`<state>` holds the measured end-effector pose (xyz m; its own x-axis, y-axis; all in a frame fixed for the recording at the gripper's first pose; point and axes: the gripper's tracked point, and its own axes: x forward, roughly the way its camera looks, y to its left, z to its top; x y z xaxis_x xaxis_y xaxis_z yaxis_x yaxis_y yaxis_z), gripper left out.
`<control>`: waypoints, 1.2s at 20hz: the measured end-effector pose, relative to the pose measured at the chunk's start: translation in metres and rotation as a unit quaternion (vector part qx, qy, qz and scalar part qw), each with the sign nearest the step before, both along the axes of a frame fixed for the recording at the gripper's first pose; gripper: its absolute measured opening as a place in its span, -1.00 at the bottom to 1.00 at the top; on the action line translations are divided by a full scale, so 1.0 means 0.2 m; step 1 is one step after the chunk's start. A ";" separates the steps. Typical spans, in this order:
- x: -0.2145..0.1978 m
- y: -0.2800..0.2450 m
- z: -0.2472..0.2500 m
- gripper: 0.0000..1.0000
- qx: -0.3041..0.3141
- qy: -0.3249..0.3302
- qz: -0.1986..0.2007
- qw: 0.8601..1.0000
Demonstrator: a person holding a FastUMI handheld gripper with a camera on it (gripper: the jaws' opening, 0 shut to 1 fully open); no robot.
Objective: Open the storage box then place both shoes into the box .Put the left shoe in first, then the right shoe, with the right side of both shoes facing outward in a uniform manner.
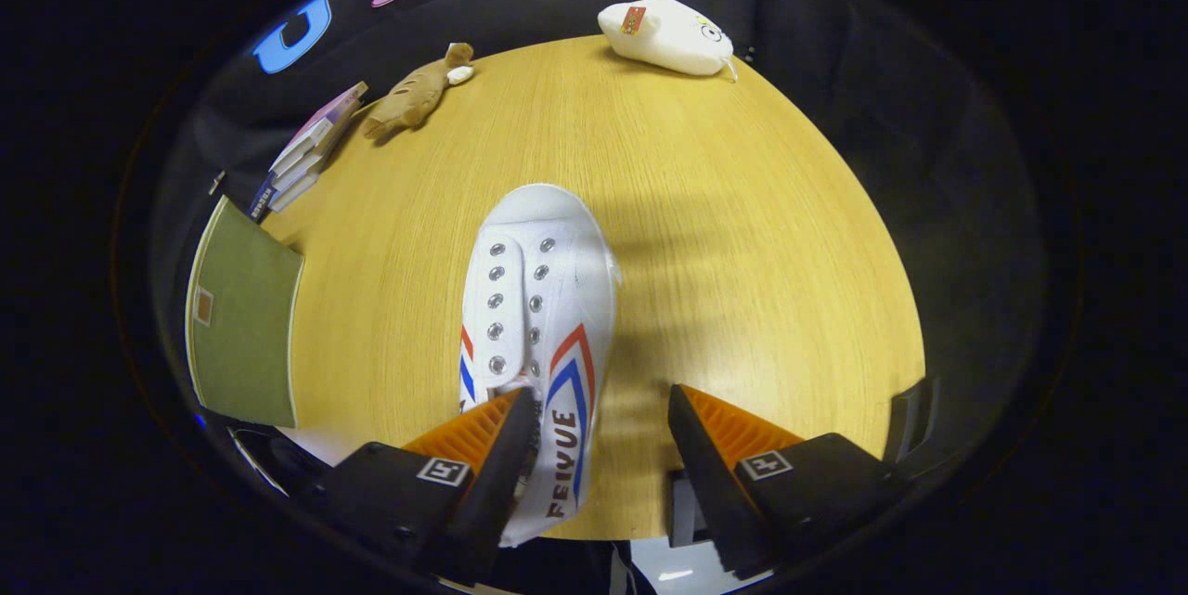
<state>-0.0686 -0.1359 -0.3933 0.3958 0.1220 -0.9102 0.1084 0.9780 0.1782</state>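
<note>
The gripper (601, 414) hung open at the bottom of the frame, its left finger (506, 446) down at the heel opening of the white shoe (543, 298), which ran lengthwise straight ahead, toe toward frame centre on the table (742, 233).

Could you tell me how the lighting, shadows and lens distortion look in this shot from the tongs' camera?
Gripper view: even overhead light, no harsh glare; strong fisheye bending curves the table edge; the white shoe is sharp and throws a soft shadow to its right across the wood; the open tongs straddle the shoe's side, one finger over its opening, and the plush toys beyond look small and squeezed.
</note>
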 end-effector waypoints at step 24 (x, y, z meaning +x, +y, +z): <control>-0.02 0.27 0.45 -0.84 0.074 -0.004 -0.077 0.994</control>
